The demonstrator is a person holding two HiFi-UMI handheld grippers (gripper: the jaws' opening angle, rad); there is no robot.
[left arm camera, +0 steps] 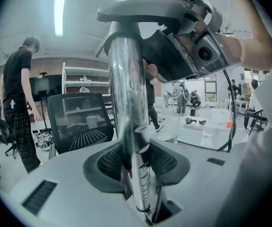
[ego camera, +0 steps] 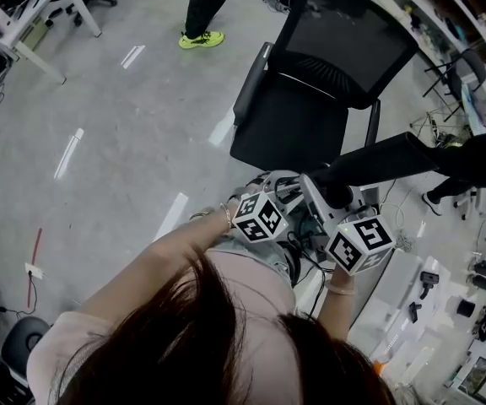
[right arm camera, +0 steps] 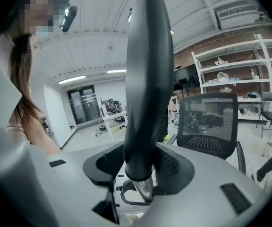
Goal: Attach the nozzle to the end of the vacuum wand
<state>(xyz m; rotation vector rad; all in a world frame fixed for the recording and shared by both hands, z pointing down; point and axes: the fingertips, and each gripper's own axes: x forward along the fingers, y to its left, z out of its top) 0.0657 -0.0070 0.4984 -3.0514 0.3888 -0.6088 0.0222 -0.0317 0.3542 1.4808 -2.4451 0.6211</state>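
1. Black office chair [ego camera: 310,83]: on the floor [ego camera: 116,133] straight ahead of both hands, seat turned toward them. Well clear of the work.
2. Chrome wand [left arm camera: 126,103]: up in the air above the floor, resting on nothing. Long axis straight out along the left jaws and on toward the other hand.
3. Black nozzle [right arm camera: 148,79]: long, flattened, narrowing toward its far tip, also carried in the air. Long axis straight out from the right jaws, away from the body.
4. Left gripper [left arm camera: 136,167]: jaws closed on the wand, a mesh pad pressed to each side of the tube some way back from its end.
5. Right gripper [right arm camera: 138,167]: jaws closed on the nozzle's round collar, one pad on each side.
6. The joint: a short length of the wand showing just under the collar, inside the right jaws. Tube and nozzle close to one line, end to mouth. Right hand the nearer to the meeting point, left hand farther back along the tube.
7. Judgement: looks like the seating step, with the tube entered or about to enter the collar. Hard to tell whether fully home. Probably calls for a straight push along the shared axis, left hand bracing. Any tilt between the two could jam the fit.
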